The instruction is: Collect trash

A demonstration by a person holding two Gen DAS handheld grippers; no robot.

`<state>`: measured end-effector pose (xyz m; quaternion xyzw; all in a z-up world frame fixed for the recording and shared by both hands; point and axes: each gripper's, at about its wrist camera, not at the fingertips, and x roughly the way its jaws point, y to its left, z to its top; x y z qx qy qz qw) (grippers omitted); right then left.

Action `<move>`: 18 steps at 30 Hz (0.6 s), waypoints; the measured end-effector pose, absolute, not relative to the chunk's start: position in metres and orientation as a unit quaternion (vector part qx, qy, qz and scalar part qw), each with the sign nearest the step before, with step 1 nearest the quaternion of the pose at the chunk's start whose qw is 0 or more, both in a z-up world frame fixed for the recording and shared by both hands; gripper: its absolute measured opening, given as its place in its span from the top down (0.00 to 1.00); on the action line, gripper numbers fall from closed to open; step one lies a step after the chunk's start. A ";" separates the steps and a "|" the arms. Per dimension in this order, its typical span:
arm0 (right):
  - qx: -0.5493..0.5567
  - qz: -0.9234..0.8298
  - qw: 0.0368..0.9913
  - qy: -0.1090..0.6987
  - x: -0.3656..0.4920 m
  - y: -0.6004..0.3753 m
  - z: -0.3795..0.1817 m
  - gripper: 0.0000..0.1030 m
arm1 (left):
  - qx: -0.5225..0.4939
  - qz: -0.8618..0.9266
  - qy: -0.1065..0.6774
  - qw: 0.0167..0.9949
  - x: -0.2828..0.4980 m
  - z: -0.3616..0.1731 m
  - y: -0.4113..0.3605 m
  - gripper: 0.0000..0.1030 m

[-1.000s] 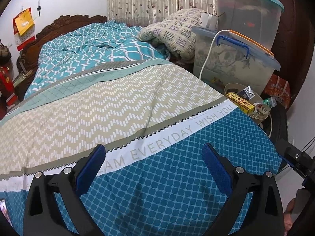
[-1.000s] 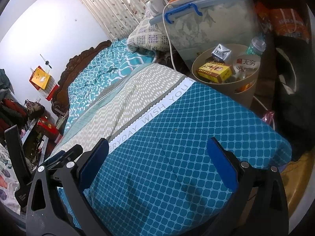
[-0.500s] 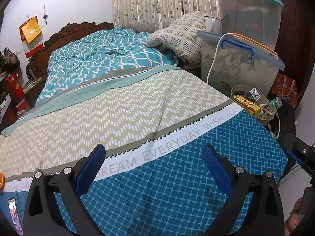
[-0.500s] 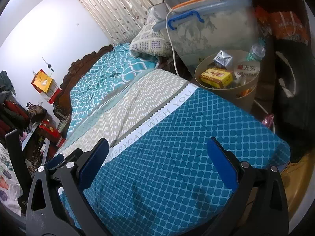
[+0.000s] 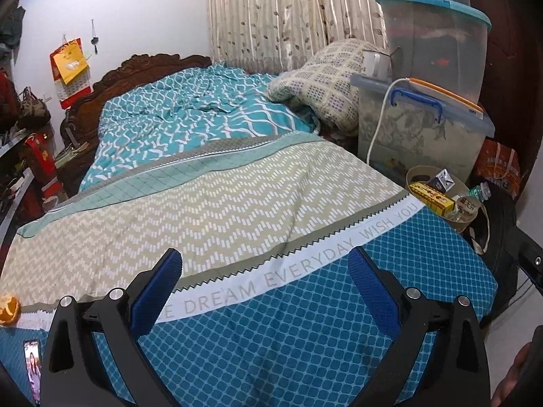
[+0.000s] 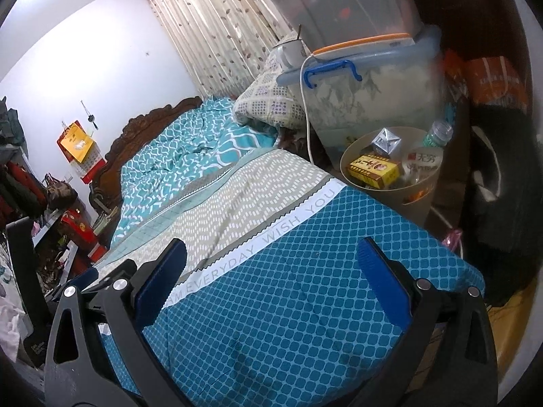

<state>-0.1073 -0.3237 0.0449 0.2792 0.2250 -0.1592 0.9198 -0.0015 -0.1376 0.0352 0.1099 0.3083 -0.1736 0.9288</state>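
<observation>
Both grippers hang over the foot of the bed [image 5: 305, 322], empty; the left gripper [image 5: 266, 271] has its blue pads spread wide, and so has the right gripper [image 6: 271, 261]; an orange peel [image 5: 8, 308] lies on the cover far left of the left gripper, a phone [image 5: 32, 369] just below it; ahead and right of the right gripper stands the bin [image 6: 420, 200], already holding a yellow box [image 6: 373, 168].

Left wrist view: low over the foot of the bed [image 5: 237, 203], facing the headboard [image 5: 149, 68] at 11 o'clock, bin [image 5: 437, 196] at 2 o'clock

Right wrist view: nearer that bin [image 6: 390, 166], angled more rightward; both share bed [image 6: 271, 271], bin, storage box [image 6: 373, 91]
</observation>
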 end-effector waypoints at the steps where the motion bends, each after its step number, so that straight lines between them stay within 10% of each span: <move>1: 0.280 -0.159 0.919 0.226 -0.107 -0.324 0.045 0.03 | 0.109 -0.173 0.307 0.930 -0.002 0.036 -0.136 0.08; 18: 0.276 -0.150 0.924 0.218 -0.114 -0.312 0.053 0.03 | 0.123 -0.133 0.267 0.947 -0.019 0.055 -0.126 0.08</move>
